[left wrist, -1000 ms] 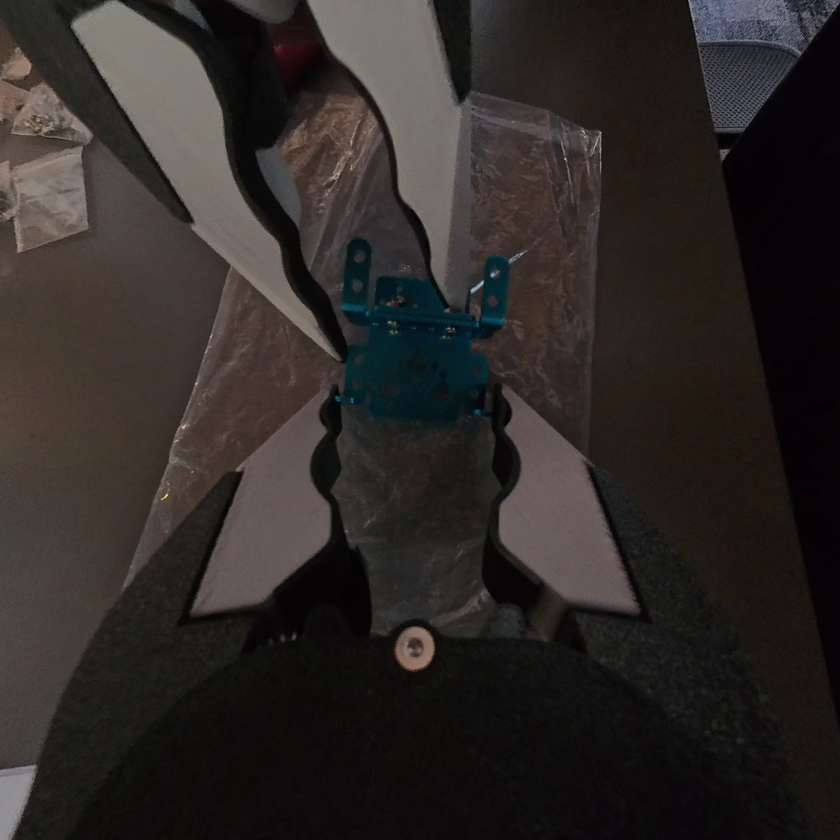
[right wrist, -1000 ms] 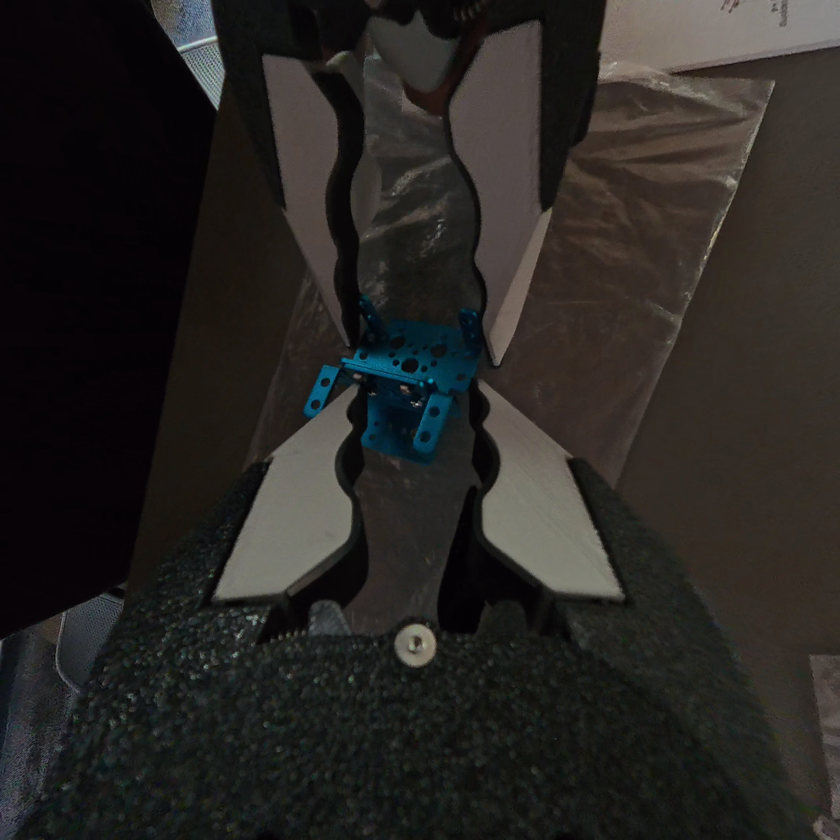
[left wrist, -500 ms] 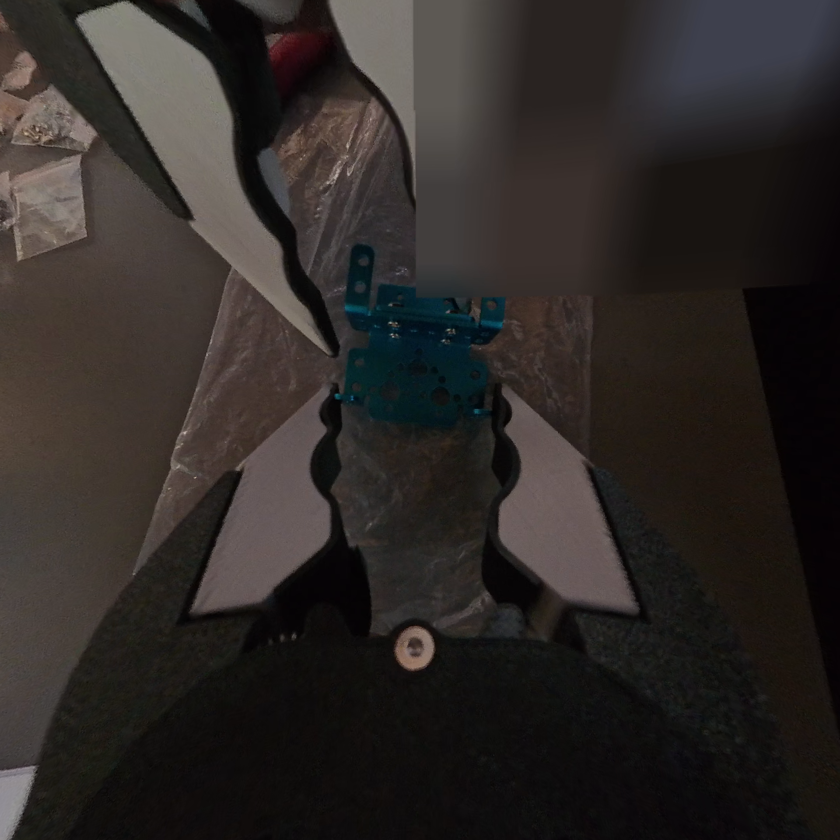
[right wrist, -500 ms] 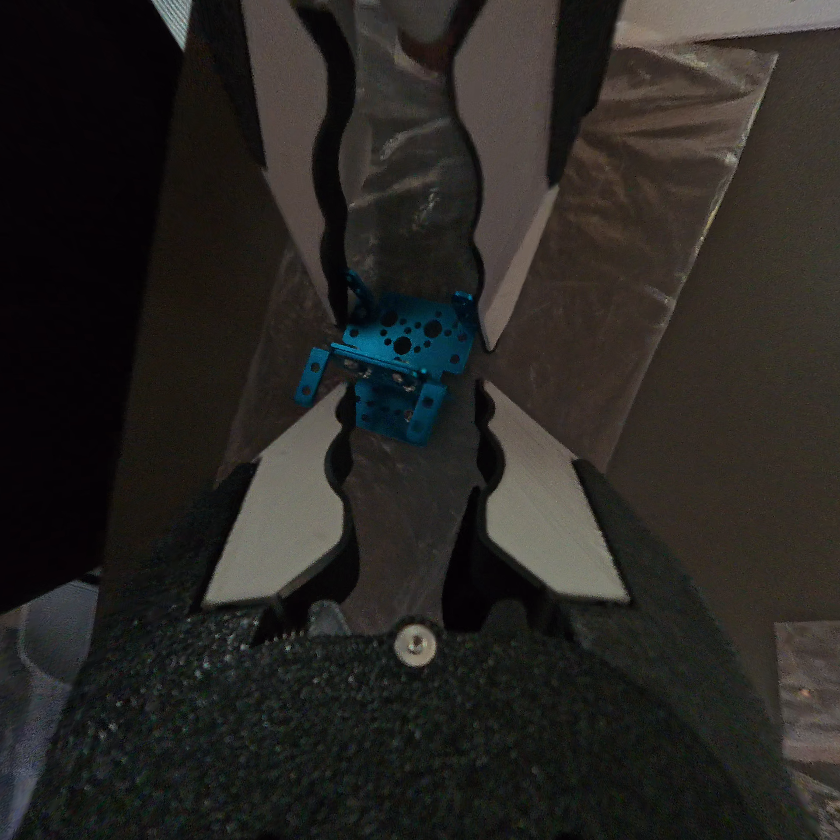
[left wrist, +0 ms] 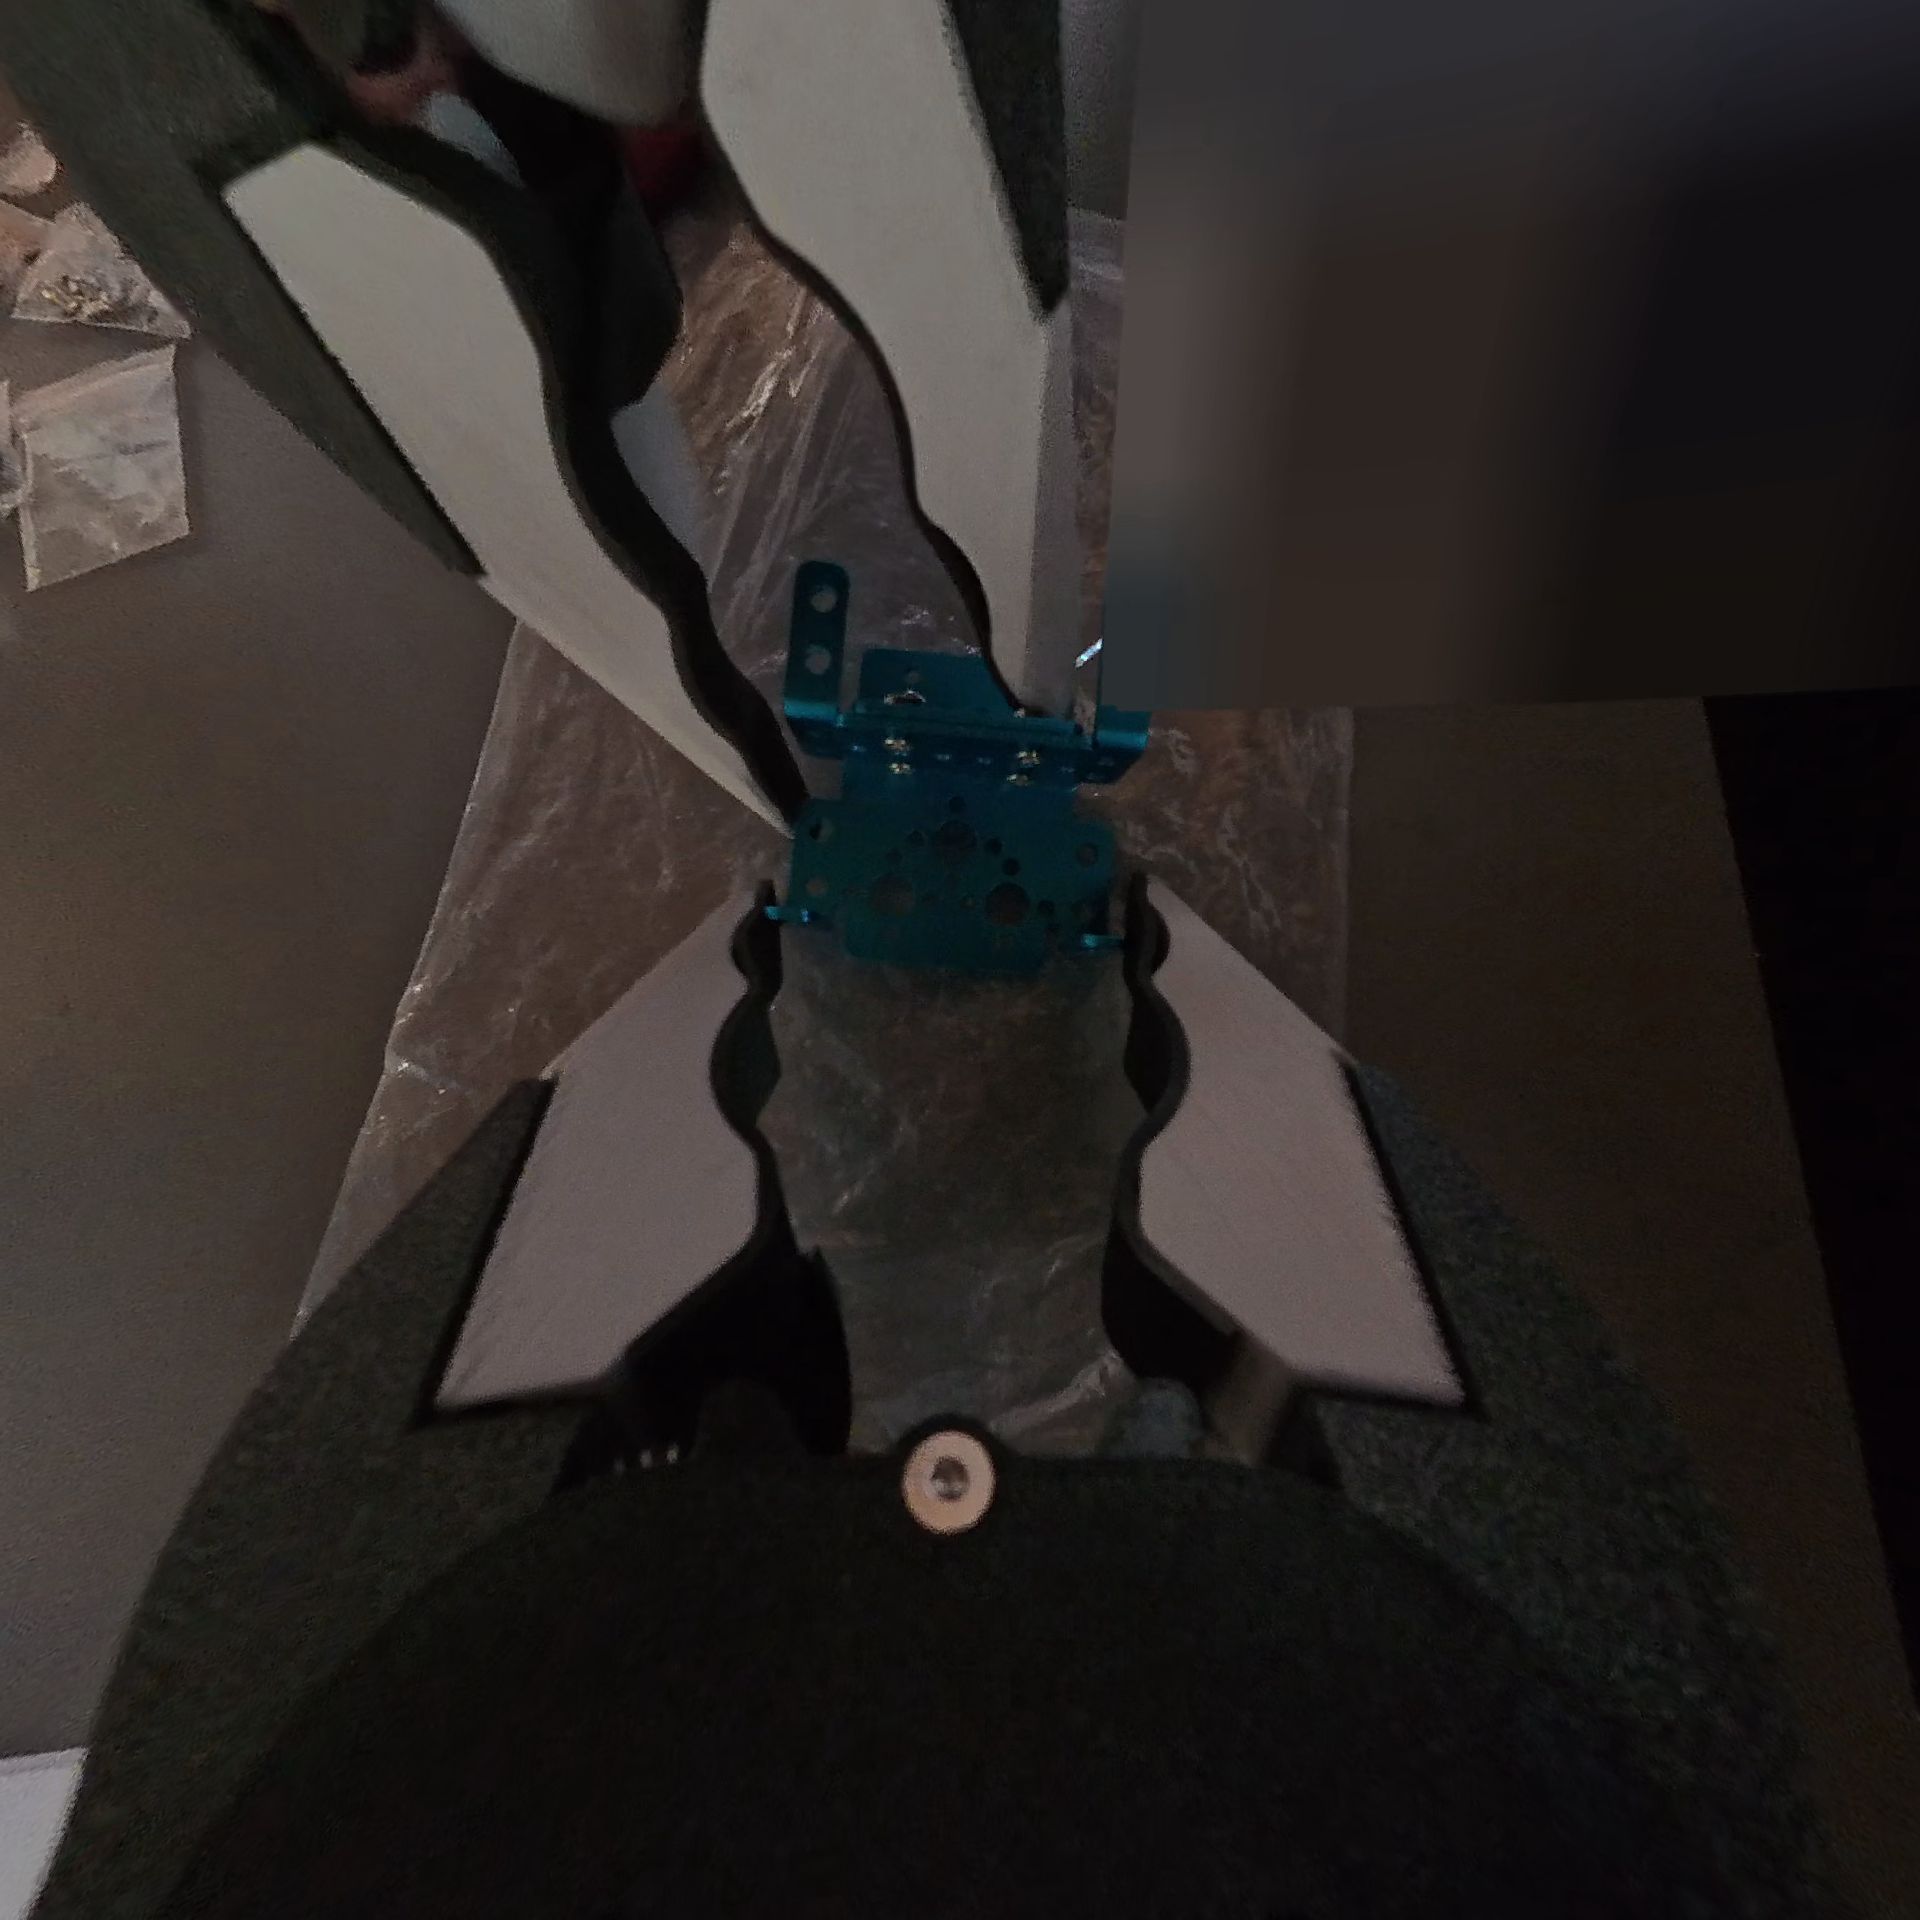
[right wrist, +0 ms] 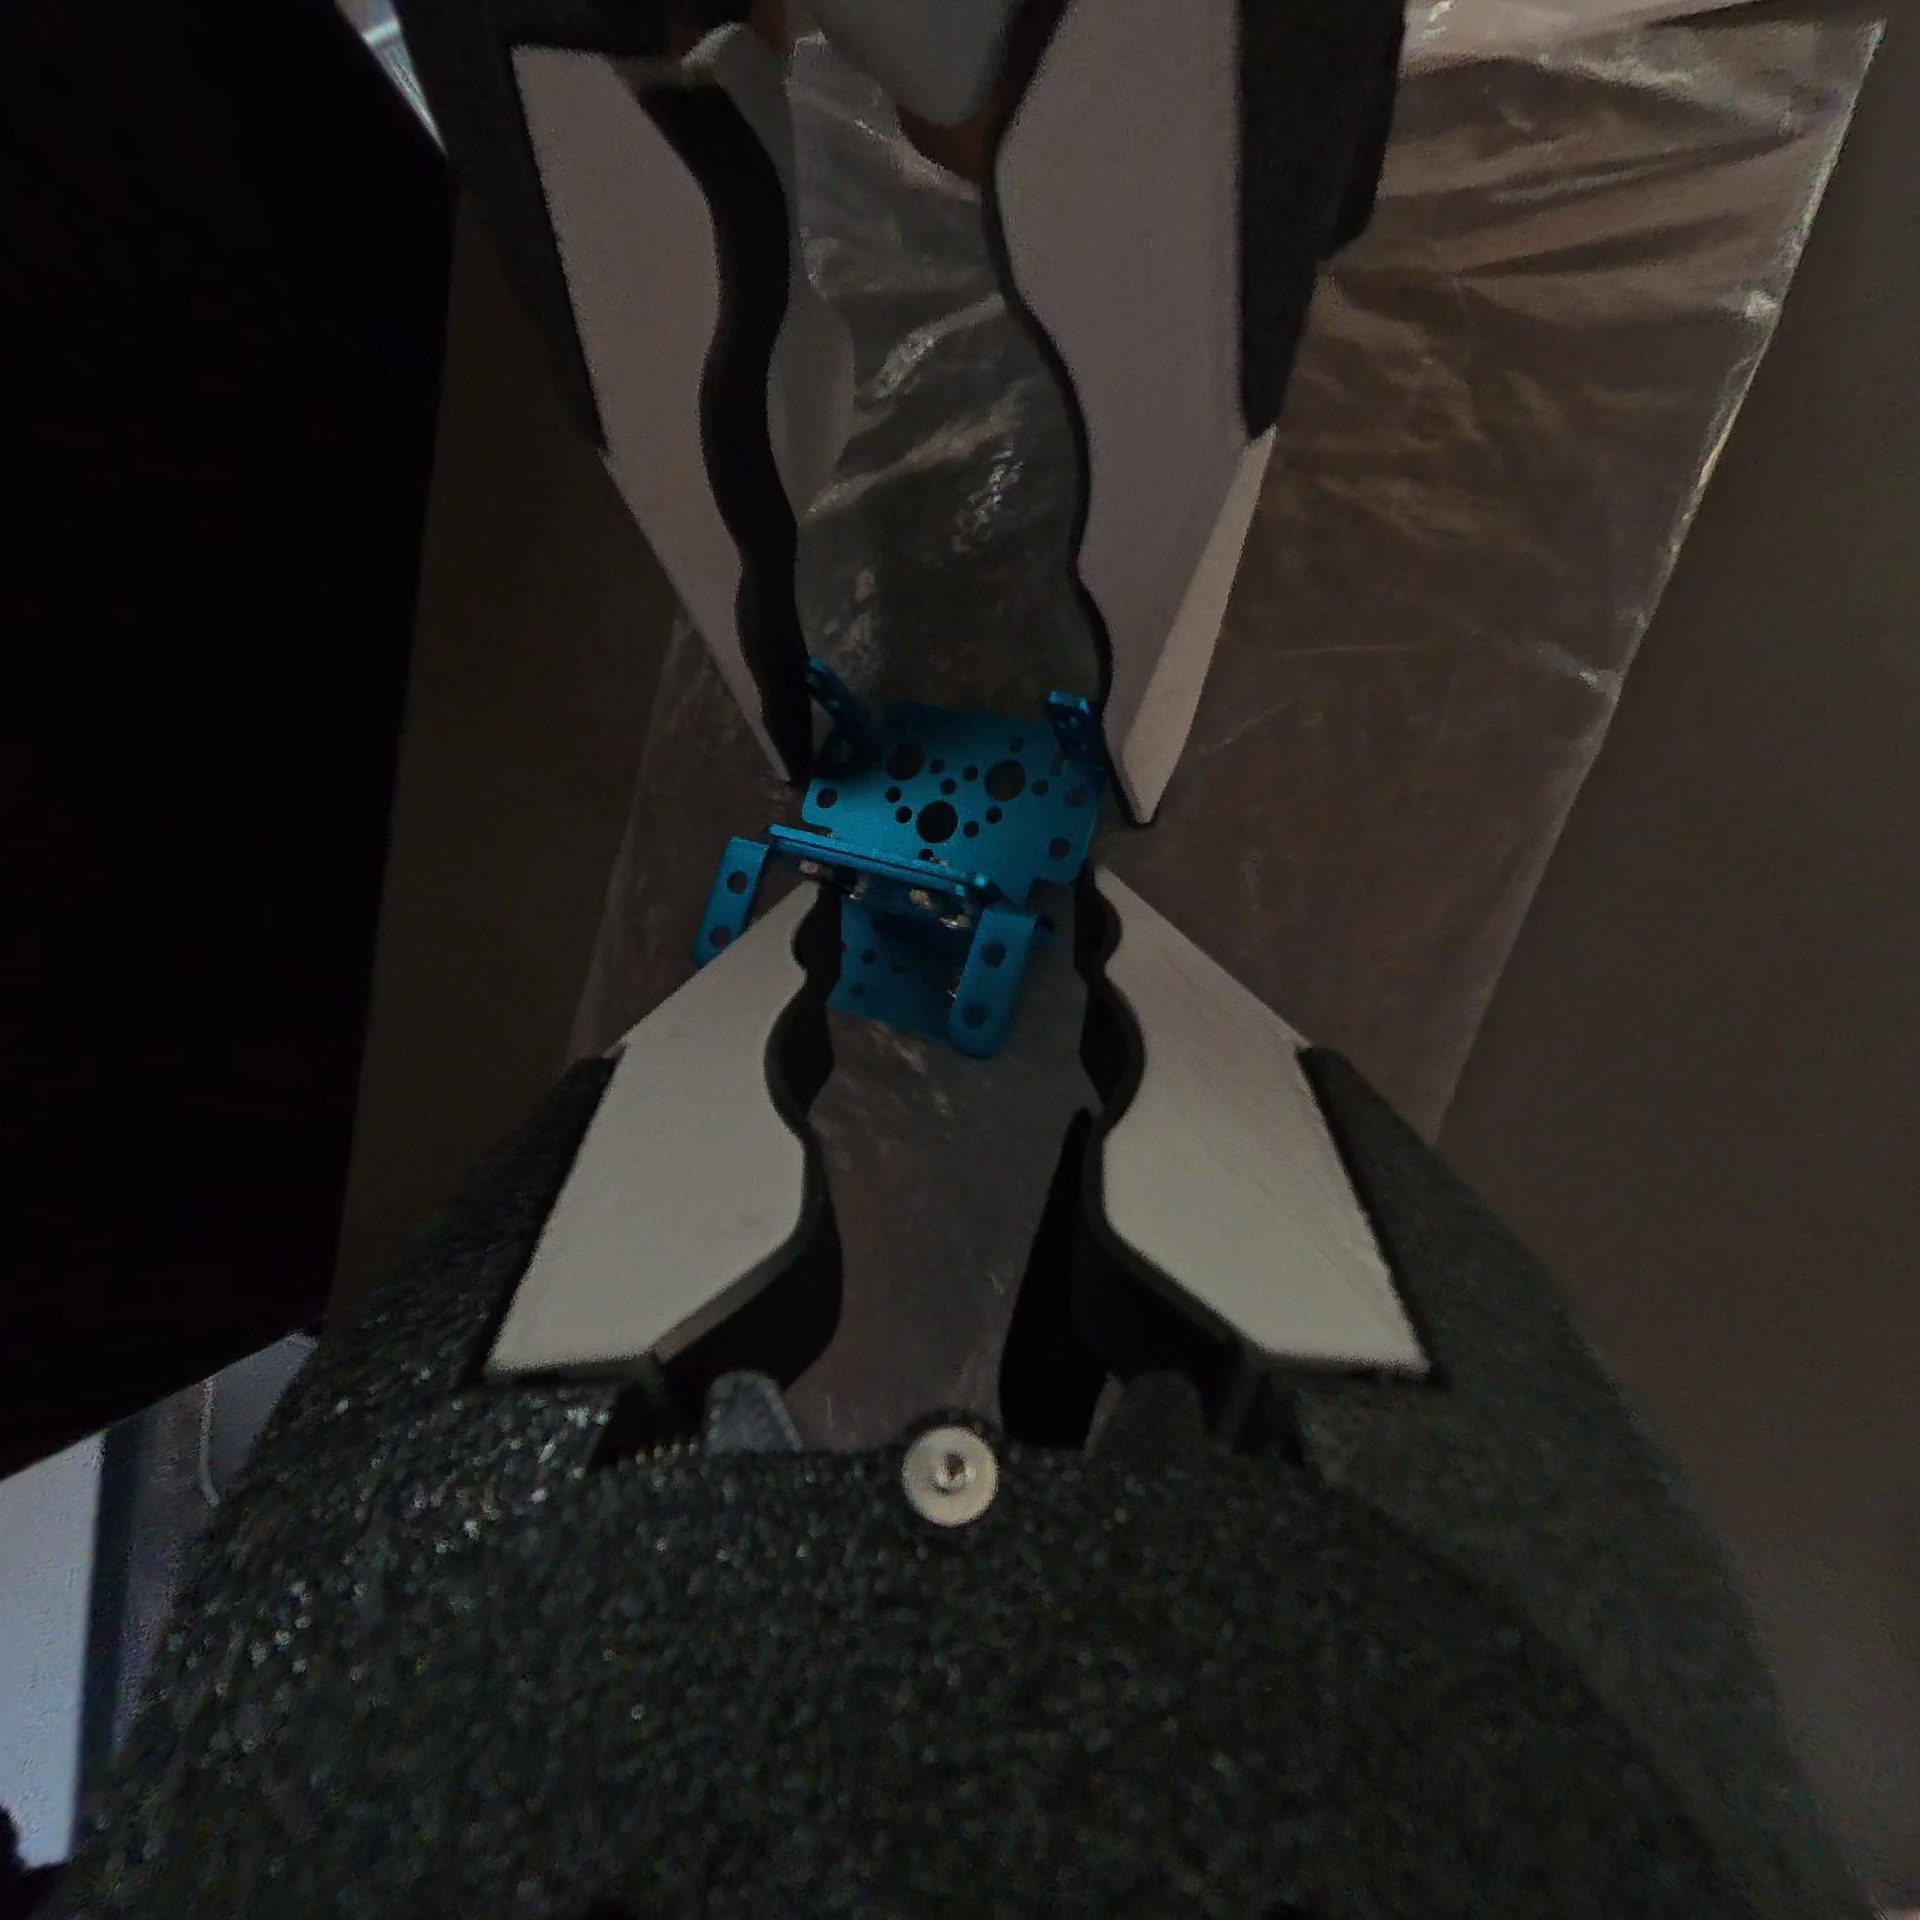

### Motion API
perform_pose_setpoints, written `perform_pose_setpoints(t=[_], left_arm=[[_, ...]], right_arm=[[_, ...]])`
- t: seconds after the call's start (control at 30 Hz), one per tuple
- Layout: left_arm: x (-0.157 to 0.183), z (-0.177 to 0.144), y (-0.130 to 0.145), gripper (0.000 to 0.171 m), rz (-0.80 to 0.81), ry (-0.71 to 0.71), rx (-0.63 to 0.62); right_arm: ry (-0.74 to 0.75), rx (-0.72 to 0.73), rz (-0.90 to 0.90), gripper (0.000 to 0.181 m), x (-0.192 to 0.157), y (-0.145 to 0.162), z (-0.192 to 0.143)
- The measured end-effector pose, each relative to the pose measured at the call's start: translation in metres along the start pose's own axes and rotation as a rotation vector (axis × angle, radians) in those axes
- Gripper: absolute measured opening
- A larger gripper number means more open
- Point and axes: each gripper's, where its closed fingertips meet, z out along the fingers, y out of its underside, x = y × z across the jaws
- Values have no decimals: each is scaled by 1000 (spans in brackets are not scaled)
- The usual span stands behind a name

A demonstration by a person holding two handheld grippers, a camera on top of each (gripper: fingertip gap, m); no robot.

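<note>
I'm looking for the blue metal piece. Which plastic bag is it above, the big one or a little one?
The big crinkly clear bag. The blue metal piece is right above it, while the little bags lie off to the side.

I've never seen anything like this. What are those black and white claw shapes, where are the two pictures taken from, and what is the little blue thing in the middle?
Those shapes are two hand-held grippers, each with two white fingers edged in black. Each carries a camera looking along its fingers, so each picture shows its own gripper at the bottom and the other one facing it at the top.

In the left camera's picture, the left gripper clamps the near end of a blue metal bracket full of holes. In the right camera's picture, the right gripper has its fingers around the bracket's other end, though whether they press on it is unclear.

Below lies a clear plastic sheet on a brown table. Small plastic bags lie farther off.
</note>
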Motion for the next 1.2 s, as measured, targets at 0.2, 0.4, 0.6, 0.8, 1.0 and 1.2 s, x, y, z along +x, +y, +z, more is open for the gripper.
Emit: perform_pose_setpoints(t=[0.2, 0.4, 0.6, 0.8, 1.0, 1.2], left_arm=[[1, 0, -1, 67, 9, -5, 2], [1, 0, -1, 67, 14, -7, 6], [1, 0, -1, 67, 10, -5, 5], [1, 0, 0, 67, -5, 2, 0], [1, 0, 0, 67, -10, 2, 0], [0, 0, -1, 67, -6, -6, 1]], right_arm=[[-67, 24, 39, 43, -2, 0, 1], [-119, 44, 66, 43, -4, 0, -1], [67, -4, -8, 49, 13, 9, -20], [244, -52, -153, 32, 17, 1, -17], [237, -69, -174, 37, 12, 2, -13], [244, -56, -183, 27, 12, -3, -14]])
